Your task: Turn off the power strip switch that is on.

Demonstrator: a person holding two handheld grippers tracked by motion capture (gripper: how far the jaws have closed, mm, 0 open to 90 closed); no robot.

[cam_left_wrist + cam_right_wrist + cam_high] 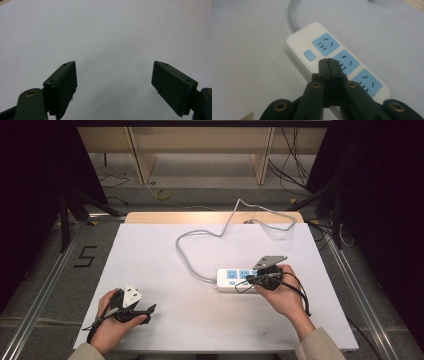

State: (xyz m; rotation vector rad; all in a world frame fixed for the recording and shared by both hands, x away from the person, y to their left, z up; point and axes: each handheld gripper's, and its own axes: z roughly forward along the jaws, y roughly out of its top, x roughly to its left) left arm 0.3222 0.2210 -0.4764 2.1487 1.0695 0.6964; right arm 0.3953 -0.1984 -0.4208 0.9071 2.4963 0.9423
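Note:
A white power strip (234, 279) (337, 67) with three blue sockets and a blue switch (309, 55) lies on the white table (165, 265), its grey cable (200, 237) looping to the far edge. My right gripper (248, 279) (328, 60) hovers just over the strip's middle socket, jaws shut with nothing between them; its tips sit close beside the switch. My left gripper (150, 309) (113, 67) rests near the table's front left, jaws open over bare table.
Black cables trail from both grippers; one loops over the right hand (300, 292). Beyond the table's wooden far edge (210, 216) the floor holds loose wires and shelf legs. Tripod legs (65, 215) stand at the left.

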